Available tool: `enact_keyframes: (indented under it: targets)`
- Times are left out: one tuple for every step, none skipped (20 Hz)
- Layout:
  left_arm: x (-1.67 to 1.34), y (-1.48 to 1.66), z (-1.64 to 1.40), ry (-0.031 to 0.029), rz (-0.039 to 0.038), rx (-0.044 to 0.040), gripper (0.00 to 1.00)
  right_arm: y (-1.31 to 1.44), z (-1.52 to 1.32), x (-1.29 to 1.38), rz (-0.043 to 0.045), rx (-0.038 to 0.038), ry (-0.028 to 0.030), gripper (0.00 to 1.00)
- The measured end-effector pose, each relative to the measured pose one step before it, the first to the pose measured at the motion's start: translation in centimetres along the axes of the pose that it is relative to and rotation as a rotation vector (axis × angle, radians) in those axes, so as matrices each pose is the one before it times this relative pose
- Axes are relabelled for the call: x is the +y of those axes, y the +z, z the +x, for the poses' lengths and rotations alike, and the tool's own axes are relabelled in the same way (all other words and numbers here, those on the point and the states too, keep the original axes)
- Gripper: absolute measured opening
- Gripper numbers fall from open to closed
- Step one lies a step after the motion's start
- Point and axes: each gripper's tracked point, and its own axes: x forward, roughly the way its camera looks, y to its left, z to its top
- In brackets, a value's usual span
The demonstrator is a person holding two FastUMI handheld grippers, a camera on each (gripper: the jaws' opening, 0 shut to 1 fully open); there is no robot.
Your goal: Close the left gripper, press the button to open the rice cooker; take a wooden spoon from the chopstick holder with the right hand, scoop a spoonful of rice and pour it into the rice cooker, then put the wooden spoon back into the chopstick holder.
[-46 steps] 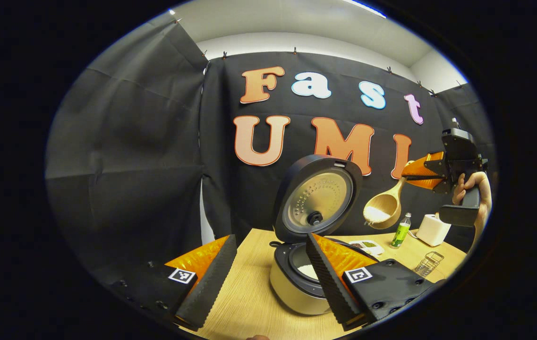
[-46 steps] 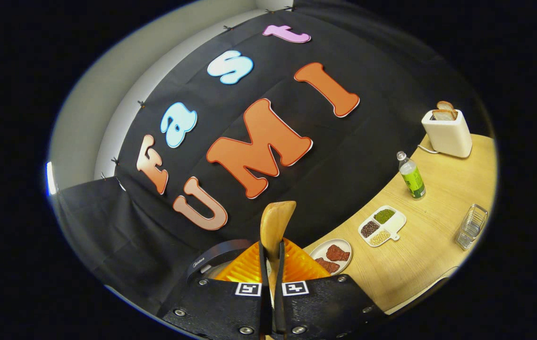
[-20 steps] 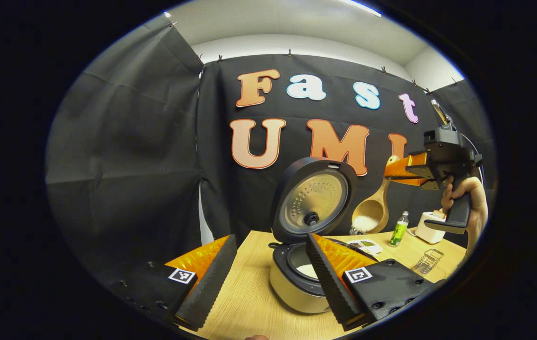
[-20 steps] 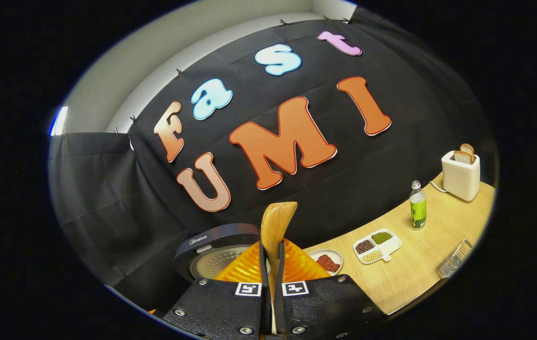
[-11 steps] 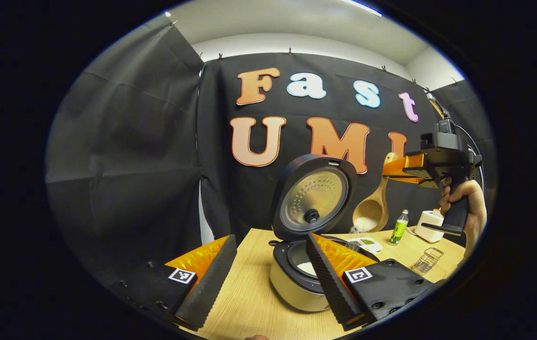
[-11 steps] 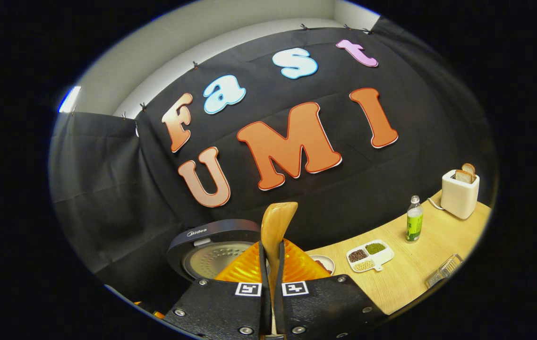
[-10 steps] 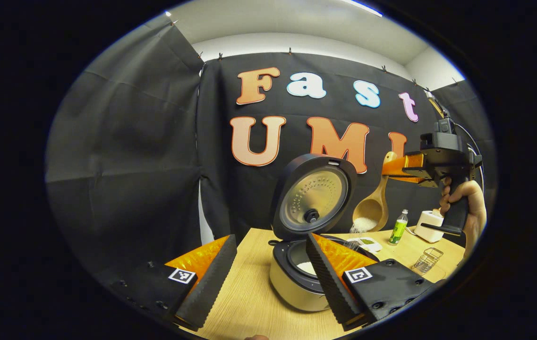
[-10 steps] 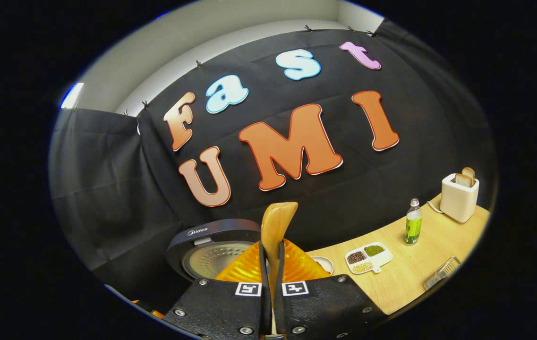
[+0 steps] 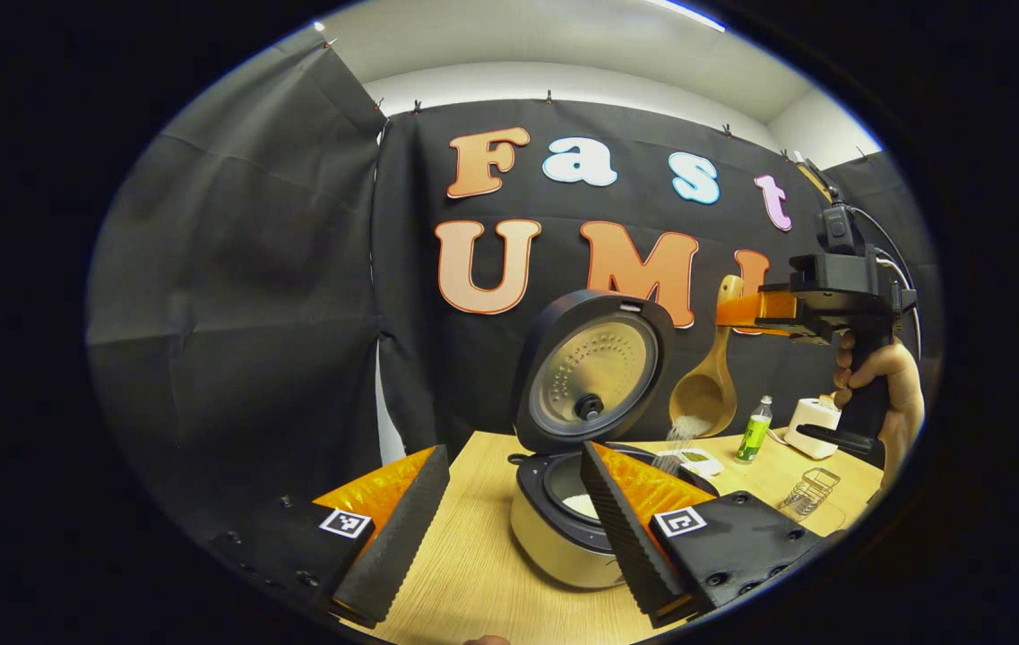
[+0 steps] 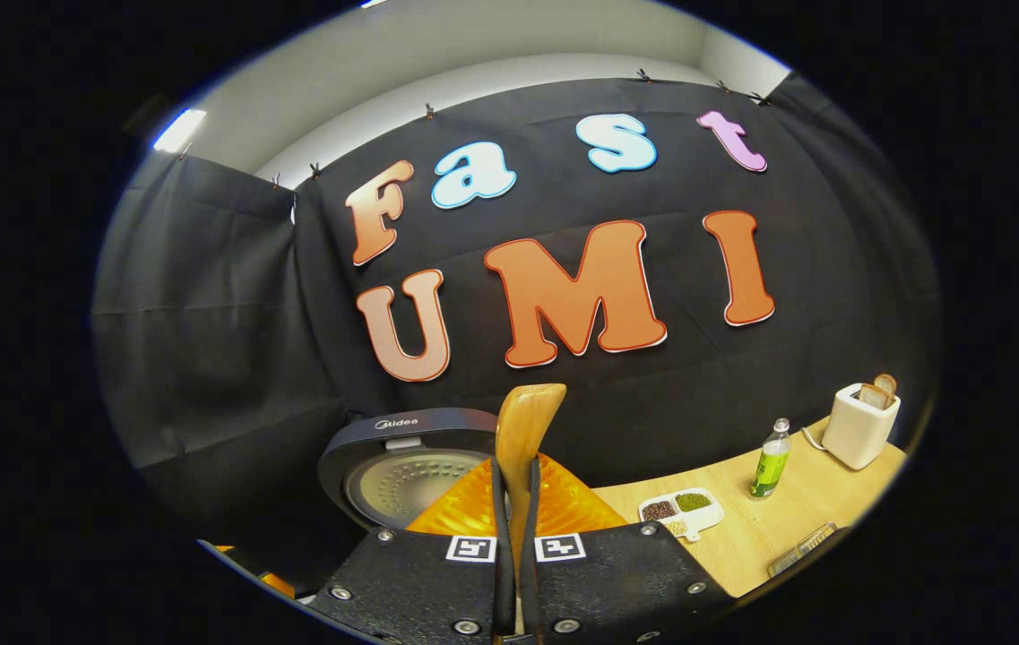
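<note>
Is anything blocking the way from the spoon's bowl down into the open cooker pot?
Nothing visible. The wooden spoon hangs tipped above the rice cooker, whose lid stands raised behind the opening; rice is falling between them.

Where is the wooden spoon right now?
In the left gripper view, the wooden spoon hangs bowl-down from the right gripper, just right of the rice cooker's raised lid.

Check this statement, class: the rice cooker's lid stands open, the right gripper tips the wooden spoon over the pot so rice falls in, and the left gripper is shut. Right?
One slip: the left gripper is open, its fingers spread apart in the left gripper view. The rest holds: the rice cooker has its lid up, and the right gripper tips the wooden spoon so rice falls towards the pot.
</note>
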Motion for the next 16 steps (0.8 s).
enact_keyframes:
  targets:
    - [0.094,0.083,-0.073,0.00020,-0.00065,-0.00019,0.96,-0.153,-0.012,0.284,-0.00421,0.00211,0.00686,0.02]
    - [0.025,-0.044,-0.126,0.00081,-0.00192,0.00043,0.99,-0.153,-0.079,0.181,-0.00613,0.00364,0.00458,0.02]
    - [0.078,-0.021,0.007,0.00038,-0.00284,0.00041,0.96,-0.216,-0.053,0.158,-0.01157,0.00549,0.00438,0.02]
    - [0.020,-0.071,-0.119,-0.00075,-0.00248,0.00034,0.99,-0.242,-0.019,0.207,-0.01795,0.00556,0.00522,0.01]
    - [0.049,0.046,-0.101,-0.00025,-0.00180,-0.00051,0.99,-0.167,-0.072,0.266,-0.02169,0.00267,0.00531,0.01]
    - [0.004,-0.051,0.084,0.00082,-0.00098,-0.00065,0.96,-0.123,-0.037,0.252,-0.02406,-0.00129,0.00571,0.02]
    - [0.128,0.024,-0.066,0.00035,-0.00078,-0.00033,0.96,-0.070,-0.002,0.403,-0.02546,-0.00326,0.00658,0.02]
    - [0.060,-0.088,-0.099,-0.00068,-0.00166,0.00068,0.96,-0.051,-0.034,0.433,-0.02565,-0.00424,0.00751,0.02]
    - [0.007,-0.105,-0.042,-0.00139,-0.00330,0.00294,0.96,-0.089,-0.096,0.448,-0.02331,-0.00565,0.00744,0.02]
    - [-0.064,-0.082,0.009,-0.00166,-0.00433,0.00245,0.99,-0.144,-0.080,0.443,-0.02322,-0.00289,0.00777,0.02]
    - [0.034,-0.087,-0.023,-0.00189,-0.00446,0.00006,0.99,-0.240,-0.033,0.515,-0.02317,0.00015,0.00769,0.02]
    - [0.072,0.035,-0.035,-0.00049,-0.00461,-0.00105,0.96,-0.193,-0.033,0.370,-0.02282,0.00001,0.00621,0.02]
    - [0.029,0.036,-0.052,-0.00012,-0.00276,0.00019,0.96,-0.136,-0.052,0.341,-0.02201,-0.00252,0.00480,0.02]
    - [0.086,-0.111,0.005,0.00127,-0.00138,0.00000,0.96,-0.049,-0.079,0.255,-0.02460,-0.00355,0.00387,0.02]
    - [0.131,-0.067,-0.106,0.00216,0.00002,0.00016,0.96,0.017,-0.035,0.341,-0.02663,-0.00624,0.00140,0.02]
    - [0.037,-0.013,-0.085,0.00269,0.00069,-0.00015,0.96,0.038,-0.039,0.084,-0.02738,-0.00778,-0.00225,0.02]
